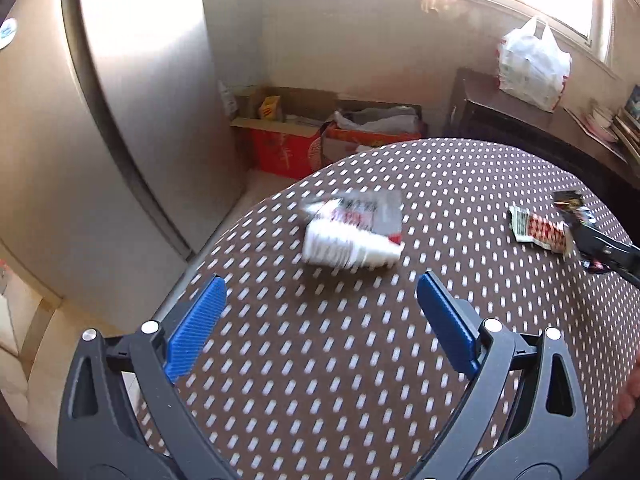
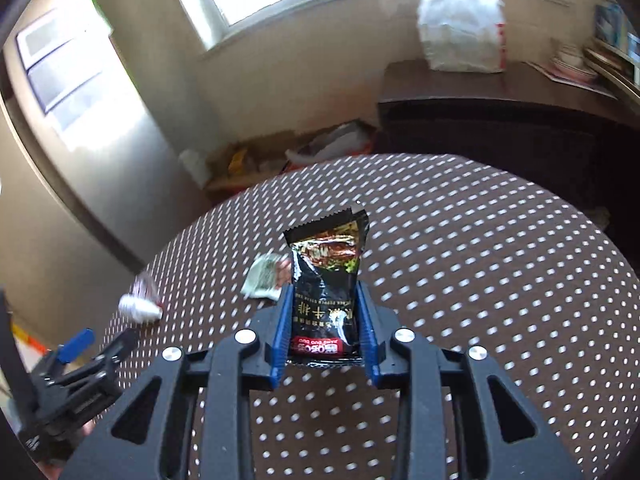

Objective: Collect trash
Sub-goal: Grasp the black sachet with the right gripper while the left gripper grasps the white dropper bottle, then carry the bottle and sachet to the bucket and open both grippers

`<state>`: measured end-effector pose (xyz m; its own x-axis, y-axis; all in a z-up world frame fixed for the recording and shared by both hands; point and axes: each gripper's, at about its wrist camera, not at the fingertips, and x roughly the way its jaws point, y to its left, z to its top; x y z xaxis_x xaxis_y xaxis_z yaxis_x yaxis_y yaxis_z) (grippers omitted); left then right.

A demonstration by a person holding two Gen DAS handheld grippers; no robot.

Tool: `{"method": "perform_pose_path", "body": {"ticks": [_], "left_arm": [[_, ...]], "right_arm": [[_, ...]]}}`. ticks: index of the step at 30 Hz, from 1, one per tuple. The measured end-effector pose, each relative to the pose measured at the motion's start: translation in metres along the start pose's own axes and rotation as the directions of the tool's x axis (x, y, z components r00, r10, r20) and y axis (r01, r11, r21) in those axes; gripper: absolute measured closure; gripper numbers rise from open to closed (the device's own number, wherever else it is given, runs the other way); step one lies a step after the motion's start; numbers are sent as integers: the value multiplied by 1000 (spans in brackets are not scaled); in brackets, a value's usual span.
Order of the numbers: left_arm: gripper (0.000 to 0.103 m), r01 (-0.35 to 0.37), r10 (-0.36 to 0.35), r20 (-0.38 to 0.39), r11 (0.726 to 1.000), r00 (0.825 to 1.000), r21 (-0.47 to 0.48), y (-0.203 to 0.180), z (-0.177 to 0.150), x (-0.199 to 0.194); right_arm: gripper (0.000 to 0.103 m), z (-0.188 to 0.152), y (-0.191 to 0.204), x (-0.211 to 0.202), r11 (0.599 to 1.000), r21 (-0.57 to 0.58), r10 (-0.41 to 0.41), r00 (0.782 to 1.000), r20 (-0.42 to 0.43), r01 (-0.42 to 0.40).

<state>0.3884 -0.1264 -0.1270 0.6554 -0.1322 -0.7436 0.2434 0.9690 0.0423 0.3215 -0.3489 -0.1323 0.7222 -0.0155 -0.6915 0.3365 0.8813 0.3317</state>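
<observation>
Dotted table: black packet between right tongs

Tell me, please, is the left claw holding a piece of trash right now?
No: in the left wrist view the left claw stands wide open over the dotted tablecloth, and the crushed white cup lies beyond its fingertips.

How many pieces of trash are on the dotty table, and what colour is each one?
Black snack packet, pinched in the right tool: 1
Red and white checked wrapper: 1
White and red crumpled packet, ahead of the open left tool: 1
Total: 3 pieces on the dotted table
</observation>
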Motion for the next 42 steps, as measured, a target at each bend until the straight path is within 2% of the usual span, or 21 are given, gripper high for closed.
{"method": "perform_pose_path", "body": {"ticks": [4,5,8,9,10,11,19,25,28,37,42], "left_arm": [[9,14,-14,-93,1000,996,5,-5,11,31],[9,45,-47,-105,999,993,-18,-3,13,36],[12,107,-112,-81,992,990,-66,5,17,36],[18,96,-101,-77,993,992,-67,6,17,36],[35,75,-79,-72,995,994,-61,7,17,34],[42,62,-65,-68,997,996,-49,7,16,33],[42,97,-99,-57,994,993,-44,15,1,18],[42,70,-71,-20,997,997,-26,20,-13,-3],[42,33,-33,10,999,999,-22,23,-19,-15],[42,-9,17,98,997,995,-82,65,-46,-68],[42,-40,64,136,984,989,-172,110,-67,-100]], "right_arm": [[73,11,-16,-1,999,44,12,1000,13,-13],[73,13,-16,-2,999,47,4,1000,13,-5],[73,20,-16,-6,999,47,4,1000,2,-4],[73,21,-14,-5,999,49,3,1000,-3,-3],[73,21,-14,-4,999,50,4,1000,-8,-4],[73,21,-13,-2,999,49,4,1000,-9,-4],[73,19,-1,-1,999,34,12,1000,6,-12],[73,16,7,-5,999,15,30,999,12,-30],[73,14,18,-9,999,-12,50,999,17,-50],[73,-4,65,-14,980,-141,143,990,-10,-143],[73,-28,108,-23,943,-258,206,978,-44,-210]]}}
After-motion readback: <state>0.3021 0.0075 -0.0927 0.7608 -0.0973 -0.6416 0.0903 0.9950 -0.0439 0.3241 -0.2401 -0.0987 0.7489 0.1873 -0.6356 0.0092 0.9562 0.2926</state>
